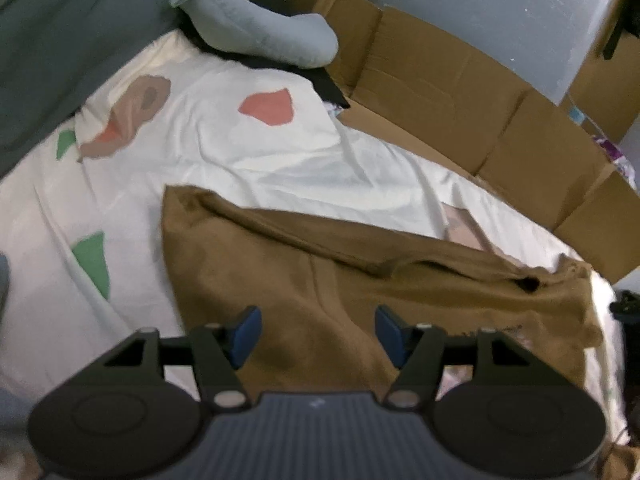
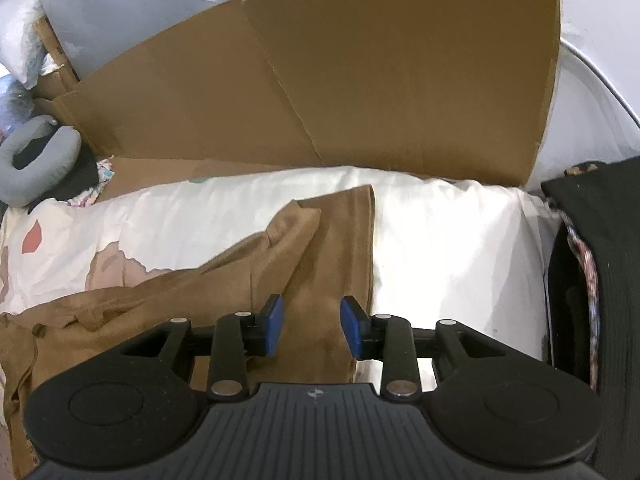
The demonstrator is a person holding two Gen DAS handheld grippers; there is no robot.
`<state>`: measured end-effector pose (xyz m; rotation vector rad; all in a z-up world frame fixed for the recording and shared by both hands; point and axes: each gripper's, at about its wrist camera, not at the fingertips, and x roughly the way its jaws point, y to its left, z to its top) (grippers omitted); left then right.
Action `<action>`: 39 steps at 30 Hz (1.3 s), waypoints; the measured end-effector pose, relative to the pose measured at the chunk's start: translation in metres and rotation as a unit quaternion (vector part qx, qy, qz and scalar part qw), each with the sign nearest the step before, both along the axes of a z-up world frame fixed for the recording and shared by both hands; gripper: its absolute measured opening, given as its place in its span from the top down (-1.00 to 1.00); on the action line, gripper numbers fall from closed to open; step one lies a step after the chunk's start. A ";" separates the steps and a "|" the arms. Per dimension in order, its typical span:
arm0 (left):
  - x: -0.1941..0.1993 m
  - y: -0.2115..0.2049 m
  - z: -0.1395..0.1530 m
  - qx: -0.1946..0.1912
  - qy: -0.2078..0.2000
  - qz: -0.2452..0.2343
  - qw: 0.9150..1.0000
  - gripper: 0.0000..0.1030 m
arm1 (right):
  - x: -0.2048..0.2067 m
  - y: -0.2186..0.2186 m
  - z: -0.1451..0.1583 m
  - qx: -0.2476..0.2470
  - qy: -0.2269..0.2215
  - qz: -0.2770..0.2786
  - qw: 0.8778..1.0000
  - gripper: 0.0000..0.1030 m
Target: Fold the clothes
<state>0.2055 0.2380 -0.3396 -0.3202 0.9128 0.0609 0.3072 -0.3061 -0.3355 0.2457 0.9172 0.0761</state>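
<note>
Both grippers, left [image 1: 318, 330] and right [image 2: 311, 328], hovering over brown garment [image 1: 320, 280], jaws spread; next: pinching sleeve [image 2: 296, 224] at 12 o'clock.

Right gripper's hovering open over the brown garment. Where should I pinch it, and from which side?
Take the brown garment at its straight right-hand edge, where it lies flat on the white sheet. Bring the right gripper in from the bare-sheet side; the left side looks bunched, so a pinch there would likely catch several layers.

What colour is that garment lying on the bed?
The garment is plain brown, a tan-caramel shade with no pattern. It shows best in the left wrist view.
</note>
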 end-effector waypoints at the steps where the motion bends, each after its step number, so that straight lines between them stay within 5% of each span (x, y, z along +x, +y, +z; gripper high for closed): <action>1: -0.002 -0.004 -0.001 -0.003 0.002 -0.001 1.000 -0.28 | -0.001 0.000 -0.002 0.000 0.003 -0.003 1.000 0.24; 24: -0.024 -0.057 -0.044 0.110 0.016 -0.050 0.993 -0.21 | -0.011 -0.014 -0.043 0.024 0.053 -0.041 0.997 0.11; 30: -0.022 -0.049 -0.042 0.089 0.007 -0.042 0.995 0.06 | -0.003 -0.011 -0.049 0.034 0.055 -0.047 0.997 0.08; 35: -0.025 -0.034 -0.030 0.061 0.000 -0.030 0.998 0.80 | -0.003 -0.004 -0.048 0.037 0.057 -0.028 0.997 0.10; 38: -0.030 -0.023 -0.019 0.065 -0.011 -0.016 0.998 0.86 | -0.003 0.000 -0.047 0.039 0.058 -0.016 0.997 0.17; 39: -0.032 -0.020 -0.015 0.067 -0.015 -0.010 0.998 0.87 | -0.003 0.002 -0.047 0.039 0.059 -0.012 0.997 0.32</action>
